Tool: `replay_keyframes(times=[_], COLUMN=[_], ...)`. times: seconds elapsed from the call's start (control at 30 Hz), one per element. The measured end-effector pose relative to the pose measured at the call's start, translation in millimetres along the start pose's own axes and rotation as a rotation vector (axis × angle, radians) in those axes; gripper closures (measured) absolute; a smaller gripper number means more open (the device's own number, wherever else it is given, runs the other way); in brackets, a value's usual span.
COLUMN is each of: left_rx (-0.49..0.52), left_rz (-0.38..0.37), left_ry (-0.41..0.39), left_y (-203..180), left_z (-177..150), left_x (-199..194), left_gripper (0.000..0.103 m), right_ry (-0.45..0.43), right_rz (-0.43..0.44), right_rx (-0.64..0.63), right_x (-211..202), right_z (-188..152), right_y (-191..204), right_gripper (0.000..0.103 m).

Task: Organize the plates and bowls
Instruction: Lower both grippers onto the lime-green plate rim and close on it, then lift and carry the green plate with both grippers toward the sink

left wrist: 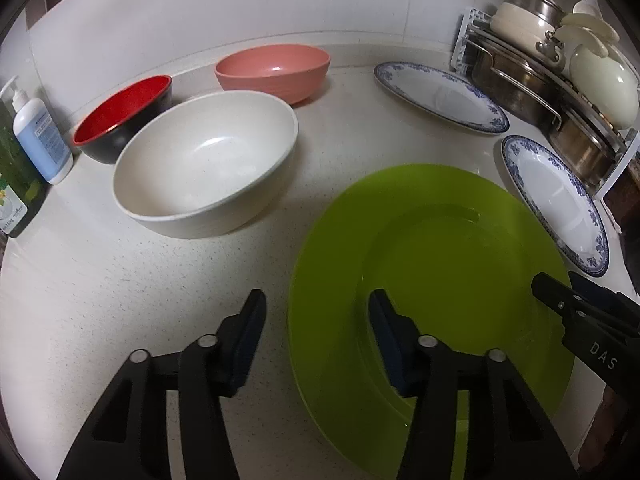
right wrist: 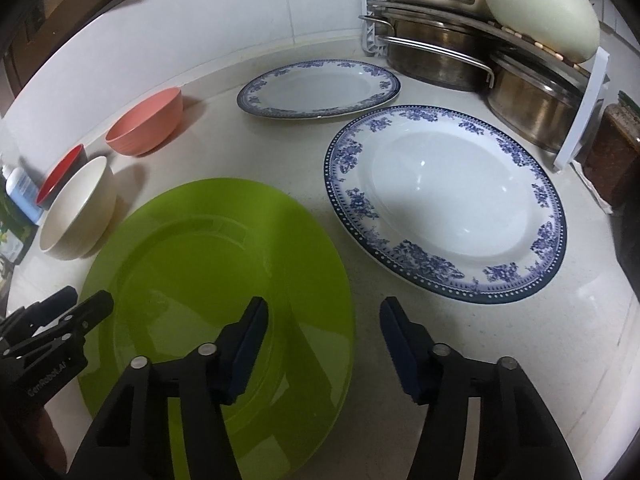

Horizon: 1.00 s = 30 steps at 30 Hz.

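Note:
A green plate [left wrist: 432, 280] [right wrist: 192, 256] lies flat on the counter nearest me. My left gripper [left wrist: 316, 304] is open and empty, straddling the plate's left rim. My right gripper [right wrist: 322, 312] is open and empty, straddling its right rim; it also shows in the left wrist view [left wrist: 560, 288]. Two blue-patterned white plates lie beyond, one near [right wrist: 444, 208] [left wrist: 560, 204] and one far [right wrist: 320, 88] [left wrist: 440, 96]. A cream bowl [left wrist: 208, 168] [right wrist: 76, 212], a pink bowl [left wrist: 276, 72] [right wrist: 148, 124] and a red-and-black bowl [left wrist: 124, 120] [right wrist: 60, 172] stand at the left.
A rack with steel pots and cream lids [left wrist: 560, 72] [right wrist: 500, 40] fills the back right corner. A blue pump bottle [left wrist: 38, 136] [right wrist: 22, 192] and a green-labelled bottle [left wrist: 12, 192] stand against the wall at the far left. White tiled wall runs behind the counter.

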<state>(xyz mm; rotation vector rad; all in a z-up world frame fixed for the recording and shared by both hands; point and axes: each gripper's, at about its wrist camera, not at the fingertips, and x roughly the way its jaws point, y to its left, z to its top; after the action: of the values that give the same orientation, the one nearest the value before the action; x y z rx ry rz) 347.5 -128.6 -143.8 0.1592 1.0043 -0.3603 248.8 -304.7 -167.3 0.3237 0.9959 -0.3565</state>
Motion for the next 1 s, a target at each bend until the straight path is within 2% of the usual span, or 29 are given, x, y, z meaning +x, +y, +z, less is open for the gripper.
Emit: replay_keyframes(times=[0.37,1.0], left_rx=[-0.005,-0.024], left_rz=[-0.035,-0.041], left_ry=[0.021,0.0], left_y=[-1,6], left_z=[3,-3], left_x=[4,-10], left_gripper=[0.064,0.065], right_ry=[0.014,0.01], right_rz=[0.013,-0.001], right_rx=[-0.017,-0.051], right_x=[2,-9], right_z=[2,0], right_y=[2,5], right_gripper=[0.063,0.064])
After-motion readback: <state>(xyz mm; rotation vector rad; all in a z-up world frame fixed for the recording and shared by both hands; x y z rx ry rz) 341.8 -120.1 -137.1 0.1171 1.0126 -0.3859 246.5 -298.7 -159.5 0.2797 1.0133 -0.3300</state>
